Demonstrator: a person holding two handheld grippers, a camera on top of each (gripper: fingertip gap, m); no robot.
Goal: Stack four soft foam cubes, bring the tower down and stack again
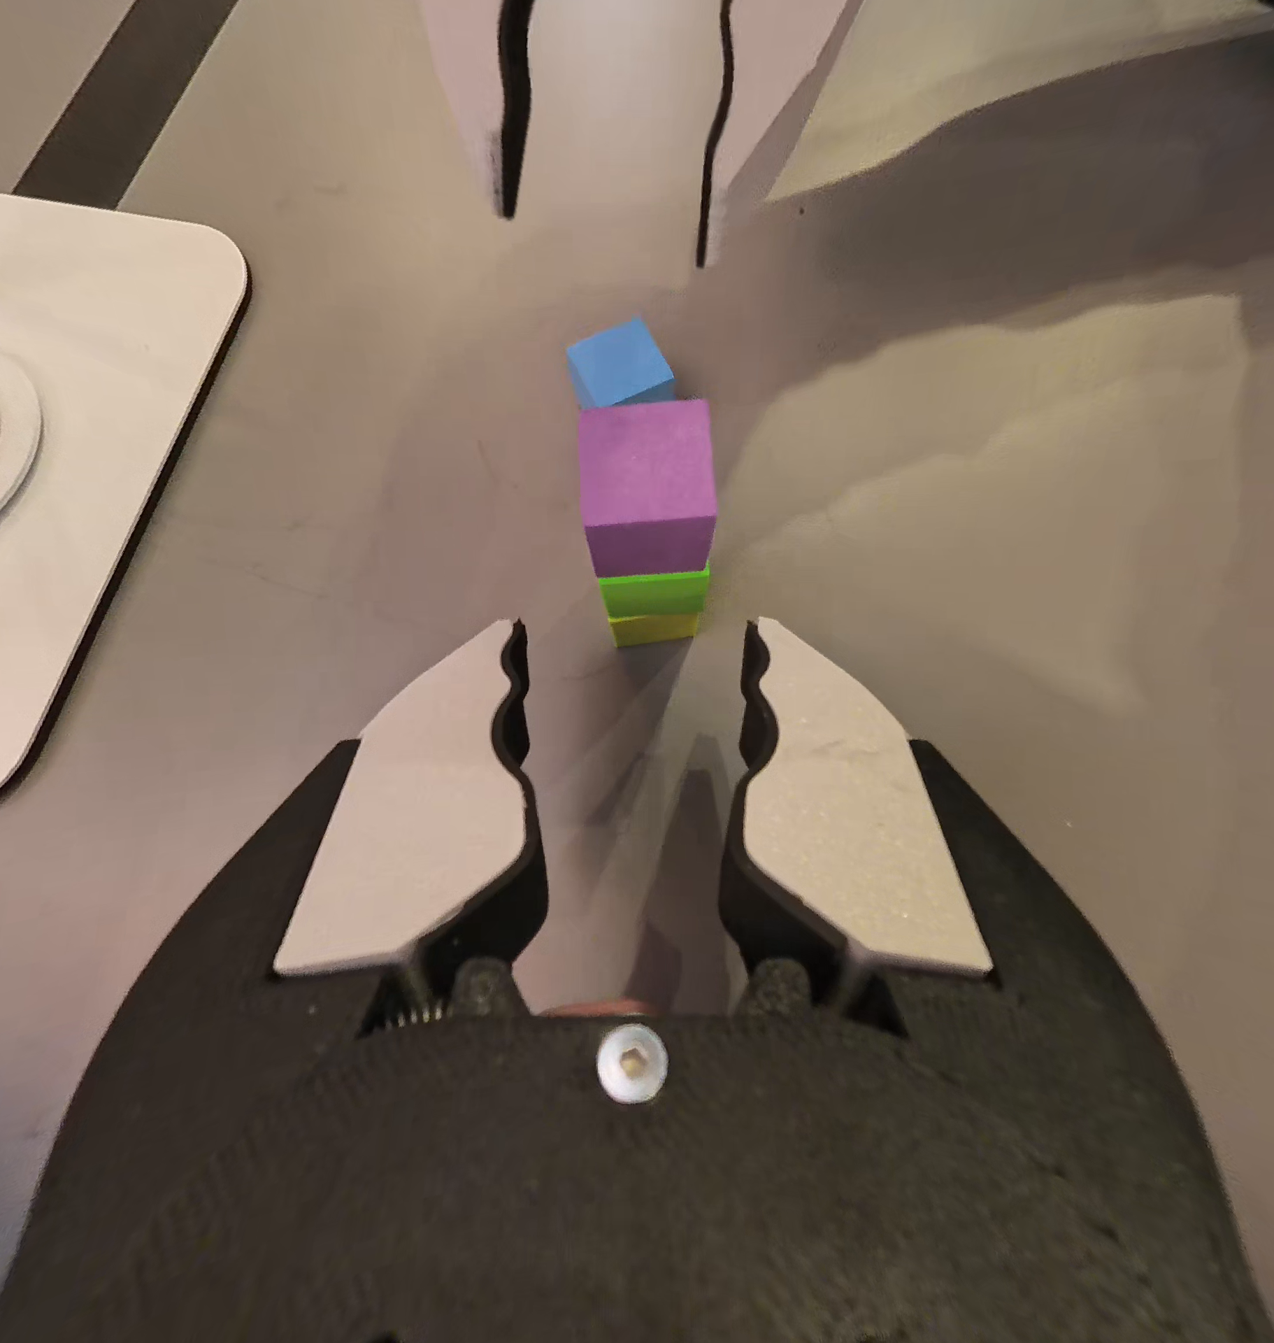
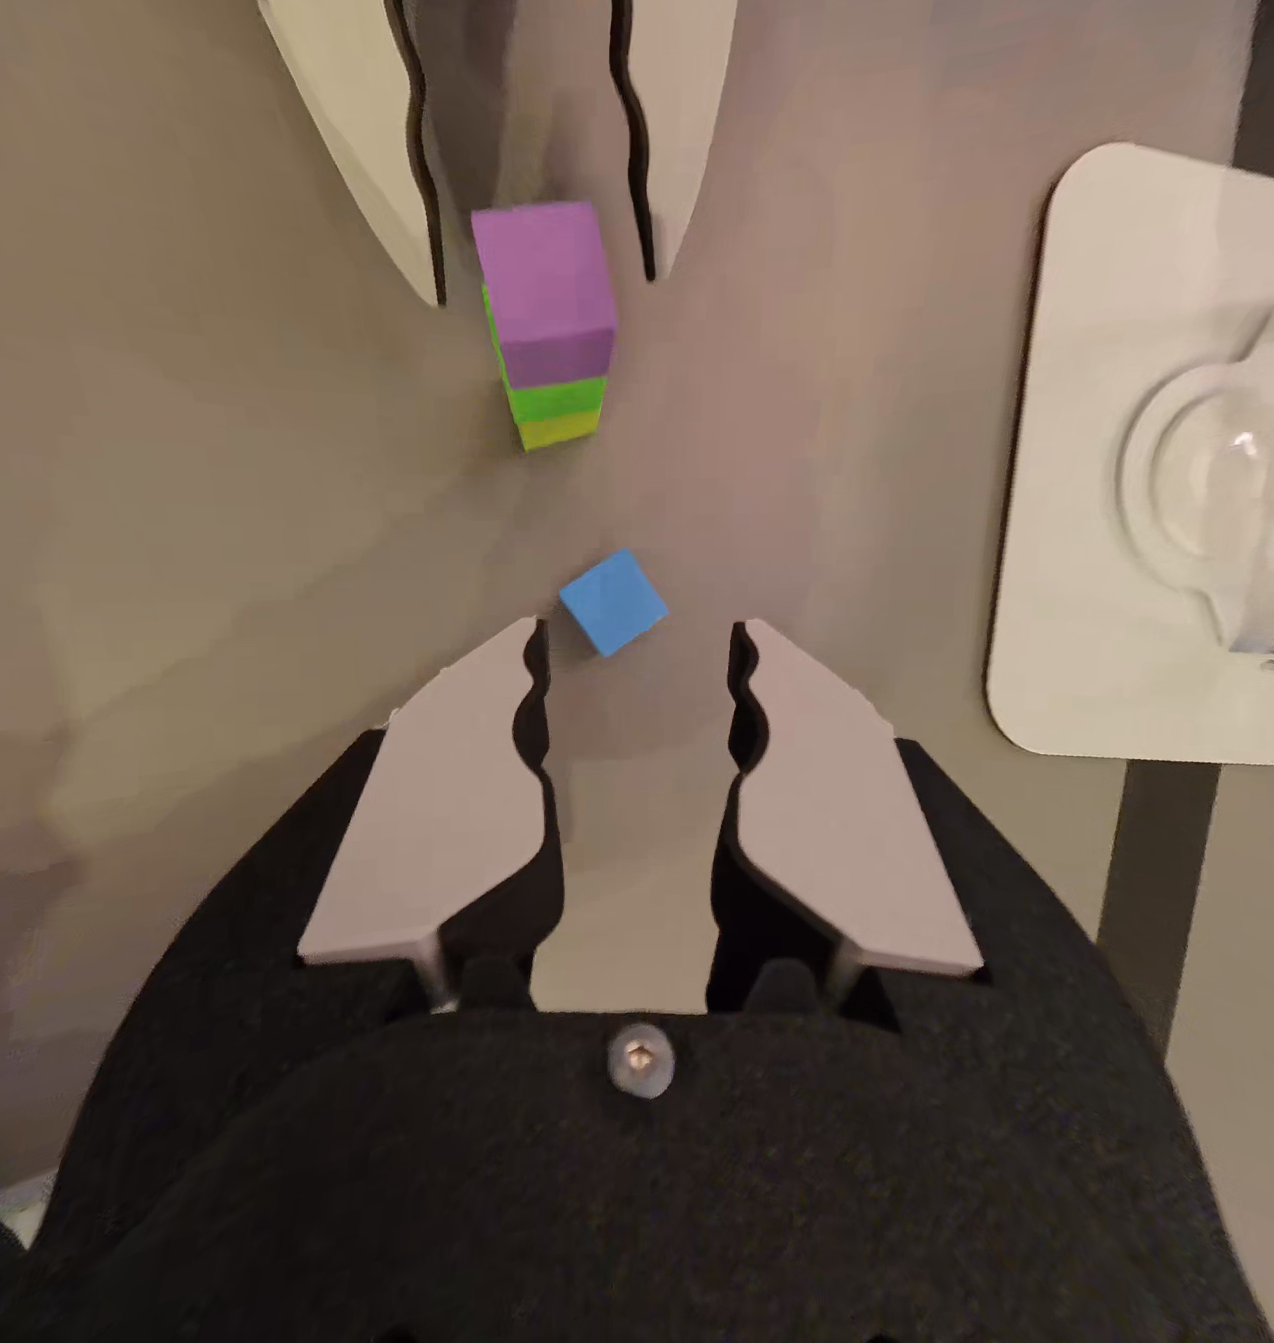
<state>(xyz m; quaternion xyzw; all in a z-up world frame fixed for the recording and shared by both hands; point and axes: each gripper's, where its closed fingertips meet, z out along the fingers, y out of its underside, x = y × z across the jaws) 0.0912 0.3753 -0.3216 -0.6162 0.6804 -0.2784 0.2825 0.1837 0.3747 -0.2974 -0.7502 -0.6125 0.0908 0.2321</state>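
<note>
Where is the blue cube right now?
The blue cube lies alone on the grey table, just ahead of the open right gripper, apart from the tower topped by the purple cube.

Each gripper point(image 1: 634, 625) point(image 2: 638, 625) has a black textured body, pale grey fingers point(image 1: 431, 799) with wavy black pads, and a silver screw point(image 1: 632, 1062).

Purple cube point(image 1: 646, 465) atop green point(image 1: 653, 594), yellow point(image 1: 654, 629), blue cube point(image 2: 612, 602) lying apart

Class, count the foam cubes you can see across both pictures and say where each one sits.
4. Yellow cube at the tower's base, green cube on it, purple cube on top, blue cube apart on the table. None seems hidden.
</note>
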